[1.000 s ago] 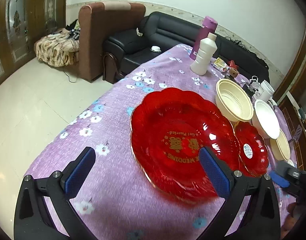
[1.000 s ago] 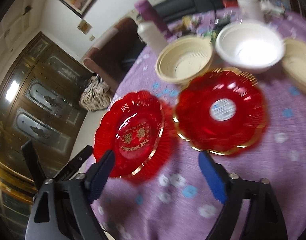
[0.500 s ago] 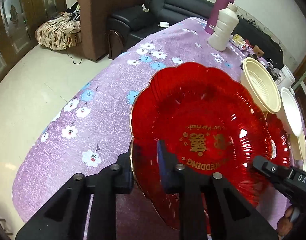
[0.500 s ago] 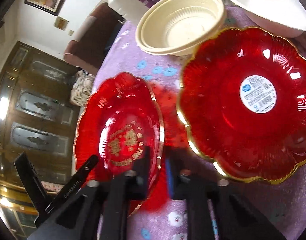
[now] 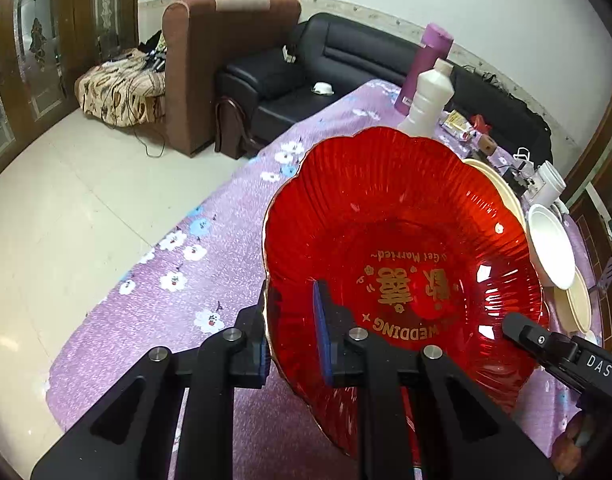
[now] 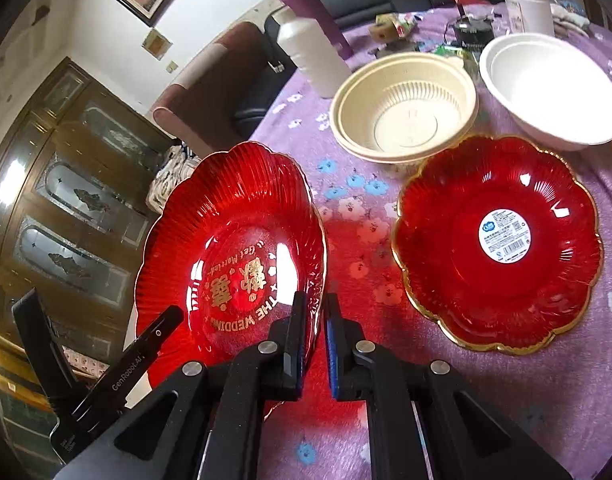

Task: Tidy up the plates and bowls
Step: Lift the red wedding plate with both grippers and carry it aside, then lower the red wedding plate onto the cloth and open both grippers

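Note:
A large red plate with gold wedding lettering (image 5: 406,272) is held between both grippers, raised off the purple cloth and tilted. My left gripper (image 5: 293,328) is shut on its left rim, one blue pad inside the plate and one outside. My right gripper (image 6: 316,336) is shut on the opposite rim of the same plate (image 6: 234,240). A smaller red plate with a white sticker (image 6: 498,240) lies flat on the table to the right. Behind it stand a cream ribbed bowl (image 6: 406,108) and a white bowl (image 6: 550,88). The held plate hides the smaller plate in the left wrist view.
A white bottle (image 6: 310,52), a purple flask (image 6: 306,0), a white cup (image 6: 526,4) and small clutter stand at the back of the flowered tablecloth (image 5: 178,280). Another cream bowl (image 5: 578,304) sits at the far right. Sofas and tiled floor lie beyond the table's left edge.
Both grippers went from wide open to shut on opposite rims of the large red plate. The plate has since come up off the cloth and tilted.

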A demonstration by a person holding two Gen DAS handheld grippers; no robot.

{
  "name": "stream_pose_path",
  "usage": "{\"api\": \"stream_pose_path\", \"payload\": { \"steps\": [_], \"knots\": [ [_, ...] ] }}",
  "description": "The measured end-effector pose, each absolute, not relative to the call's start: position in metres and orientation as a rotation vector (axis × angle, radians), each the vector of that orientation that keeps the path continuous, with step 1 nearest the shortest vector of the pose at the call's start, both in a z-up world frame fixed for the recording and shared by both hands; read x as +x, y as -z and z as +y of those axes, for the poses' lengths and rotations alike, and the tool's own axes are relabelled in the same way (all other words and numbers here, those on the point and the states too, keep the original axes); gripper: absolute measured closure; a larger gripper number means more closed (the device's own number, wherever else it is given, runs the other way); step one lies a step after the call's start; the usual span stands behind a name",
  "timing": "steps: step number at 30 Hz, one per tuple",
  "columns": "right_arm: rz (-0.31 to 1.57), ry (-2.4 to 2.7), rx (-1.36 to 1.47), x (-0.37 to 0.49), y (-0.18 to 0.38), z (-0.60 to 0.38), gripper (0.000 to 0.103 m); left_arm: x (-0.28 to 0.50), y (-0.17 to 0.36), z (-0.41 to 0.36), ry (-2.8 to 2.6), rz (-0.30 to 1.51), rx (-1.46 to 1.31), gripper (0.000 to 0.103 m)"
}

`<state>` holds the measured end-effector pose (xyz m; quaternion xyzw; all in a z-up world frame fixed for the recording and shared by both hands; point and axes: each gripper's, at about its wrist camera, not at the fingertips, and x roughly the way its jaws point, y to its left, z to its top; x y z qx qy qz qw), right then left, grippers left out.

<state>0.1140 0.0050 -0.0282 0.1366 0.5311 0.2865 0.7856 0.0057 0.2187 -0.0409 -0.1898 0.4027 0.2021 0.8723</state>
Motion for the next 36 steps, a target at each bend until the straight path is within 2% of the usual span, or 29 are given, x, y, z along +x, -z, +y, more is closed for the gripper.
{"api": "stream_pose_path", "payload": {
  "steps": [19, 23, 24, 25, 26, 27, 28, 32, 36],
  "knots": [
    [1.165, -0.573, 0.273, 0.107, 0.059, -0.003, 0.095, 0.012, 0.073, 0.209, -0.438, 0.894, -0.355, 0.087],
    [1.194, -0.598, 0.298, 0.105, 0.065, -0.005, 0.084, 0.012, 0.081, 0.211, -0.44, 0.905, -0.355, 0.086],
    [1.196, -0.61, 0.312, 0.104, 0.064, -0.007, 0.079, 0.011, 0.081, 0.213, -0.442, 0.908, -0.36, 0.082],
    [1.192, -0.625, 0.328, 0.102, 0.062, -0.01, 0.076, 0.009, 0.08, 0.214, -0.443, 0.917, -0.364, 0.071],
    [1.179, -0.633, 0.34, 0.099, 0.059, -0.015, 0.065, 0.007, 0.08, 0.214, -0.444, 0.923, -0.368, 0.063],
    [1.166, -0.634, 0.347, 0.097, 0.057, -0.02, 0.051, 0.004, 0.077, 0.215, -0.446, 0.92, -0.368, 0.043],
    [1.151, -0.633, 0.361, 0.094, 0.053, -0.028, 0.047, -0.002, 0.073, 0.214, -0.456, 0.904, -0.361, 0.029],
    [1.099, -0.616, 0.443, 0.083, 0.041, -0.067, 0.039, -0.024, 0.055, 0.211, -0.469, 0.823, -0.38, 0.024],
    [1.038, -0.549, 0.609, 0.07, 0.038, -0.126, 0.014, -0.033, 0.035, 0.201, -0.336, 0.761, -0.474, 0.019]
  ]
}}
